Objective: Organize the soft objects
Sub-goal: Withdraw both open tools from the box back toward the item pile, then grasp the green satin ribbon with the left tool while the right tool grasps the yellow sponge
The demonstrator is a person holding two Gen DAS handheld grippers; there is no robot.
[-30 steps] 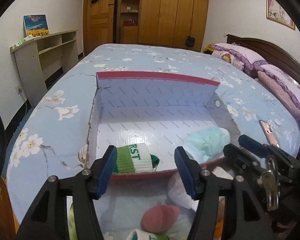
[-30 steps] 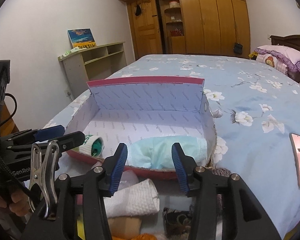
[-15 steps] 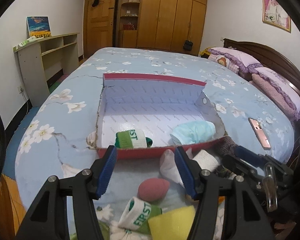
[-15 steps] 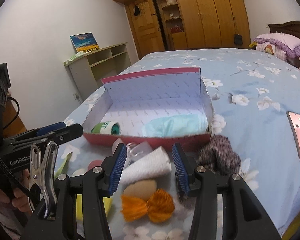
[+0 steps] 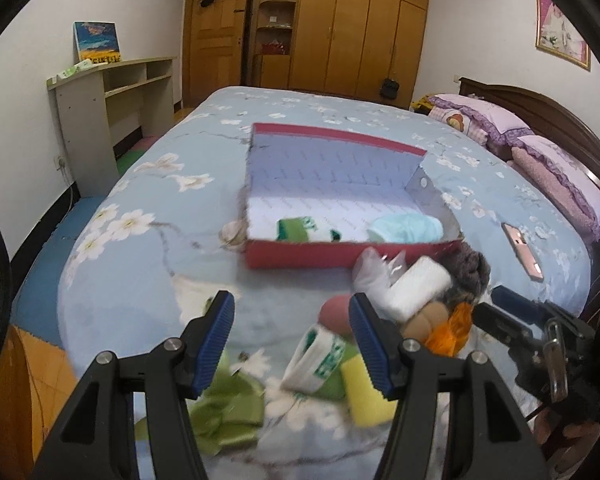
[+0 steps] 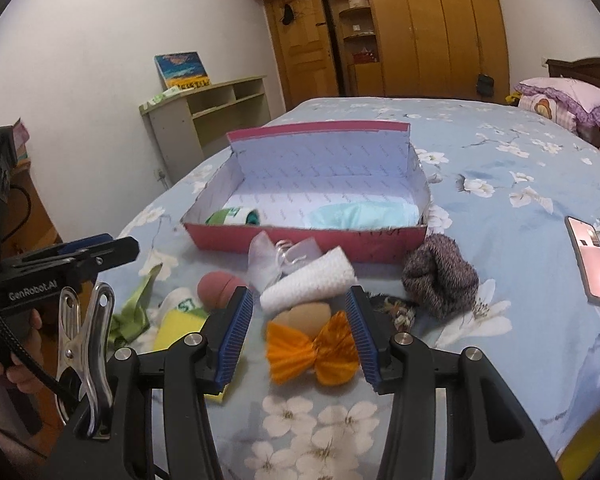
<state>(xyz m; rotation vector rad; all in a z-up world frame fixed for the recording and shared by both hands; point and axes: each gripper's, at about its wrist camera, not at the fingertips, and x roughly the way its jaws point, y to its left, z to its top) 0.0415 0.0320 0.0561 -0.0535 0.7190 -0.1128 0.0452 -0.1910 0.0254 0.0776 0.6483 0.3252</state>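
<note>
Soft things are piled near the box (image 6: 308, 240) for packing; both the left hand-held gripper (image 5: 292, 340) and right hand-held gripper (image 6: 300, 332) are held open, empty.

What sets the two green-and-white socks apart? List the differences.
The rolled sock in the box lies inside the red box, near its front wall; the loose sock lies outside on the bedspread. The boxed one sits alone; the loose one leans against a yellow sponge. Both are white with green bands.
</note>
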